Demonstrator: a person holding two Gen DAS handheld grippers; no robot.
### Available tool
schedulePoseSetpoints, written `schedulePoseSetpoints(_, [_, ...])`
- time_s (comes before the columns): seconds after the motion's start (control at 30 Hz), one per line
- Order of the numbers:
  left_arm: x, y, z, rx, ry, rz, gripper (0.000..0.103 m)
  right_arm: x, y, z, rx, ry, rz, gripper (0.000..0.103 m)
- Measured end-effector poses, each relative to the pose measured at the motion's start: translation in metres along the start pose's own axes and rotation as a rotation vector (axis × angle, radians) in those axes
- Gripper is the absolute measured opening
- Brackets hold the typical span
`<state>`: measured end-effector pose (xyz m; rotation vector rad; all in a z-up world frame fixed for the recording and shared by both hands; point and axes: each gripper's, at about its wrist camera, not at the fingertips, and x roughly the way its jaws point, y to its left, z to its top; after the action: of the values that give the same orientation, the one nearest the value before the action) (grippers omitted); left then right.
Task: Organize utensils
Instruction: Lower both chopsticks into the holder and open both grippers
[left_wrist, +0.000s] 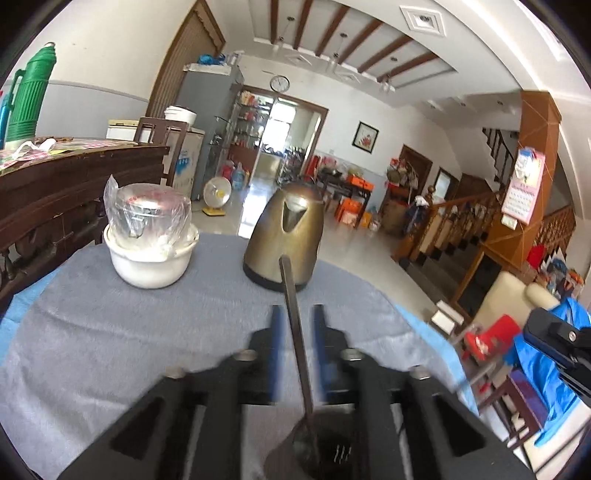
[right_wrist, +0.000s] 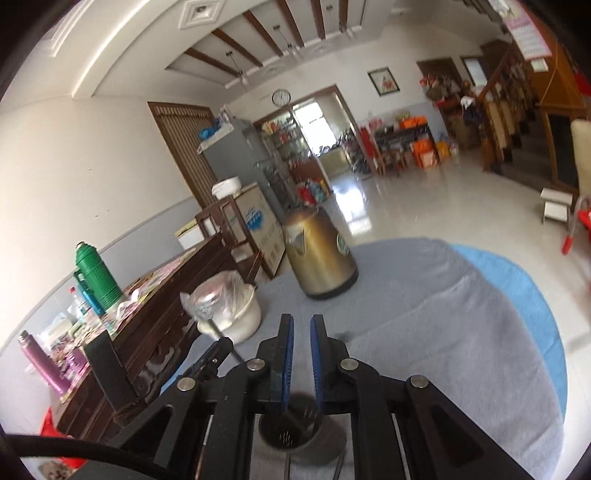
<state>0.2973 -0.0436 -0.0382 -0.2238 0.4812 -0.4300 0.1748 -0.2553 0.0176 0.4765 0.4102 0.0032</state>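
A round table (left_wrist: 110, 332) carries everything, spread with a grey cloth (right_wrist: 461, 332) over a blue cover (right_wrist: 524, 295) that shows along the rim. A brass-coloured kettle (left_wrist: 286, 236) stands at the far edge, and left of the kettle sits a white bowl (left_wrist: 149, 262) holding a plastic-wrapped container (left_wrist: 151, 212). Nearer than the kettle, at the near edge, stands a dark perforated utensil holder (right_wrist: 291, 428).

Left gripper (left_wrist: 298, 321) above the holder (left_wrist: 325, 443), blue pads parted around a spoon handle (left_wrist: 291, 314); right gripper (right_wrist: 302, 328) over the holder, pads slightly apart, empty
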Motion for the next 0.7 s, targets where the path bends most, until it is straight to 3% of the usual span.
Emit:
schedulePoseSetpoints(0.03, [-0.007, 0.001, -0.003, 0.009, 0.003, 0.004, 0.047, -0.002, -0.006, -0.001, 0.018, 0.004, 0.006, 0.020])
schedulePoseSetpoints(0.07, [-0.014, 0.003, -0.004, 0.019, 0.004, 0.008, 0.056, -0.007, -0.013, -0.003, 0.051, 0.004, 0.020, 0.023])
schedulePoseSetpoints(0.17, [-0.037, 0.010, -0.012, 0.044, 0.008, 0.013, 0.057, -0.030, -0.036, -0.007, 0.148, -0.018, 0.081, 0.034])
schedulePoseSetpoints(0.33, [-0.067, 0.029, -0.041, 0.053, 0.100, 0.032, 0.058, -0.059, -0.065, -0.019, 0.189, -0.035, 0.061, 0.036])
schedulePoseSetpoints(0.53, [-0.081, 0.046, -0.089, -0.003, 0.272, 0.043, 0.058, -0.054, -0.096, -0.058, 0.211, 0.105, 0.024, 0.037])
schedulePoseSetpoints(0.7, [-0.065, 0.052, -0.111, -0.048, 0.382, 0.033, 0.058, -0.025, -0.109, -0.102, 0.239, 0.284, 0.034, 0.035])
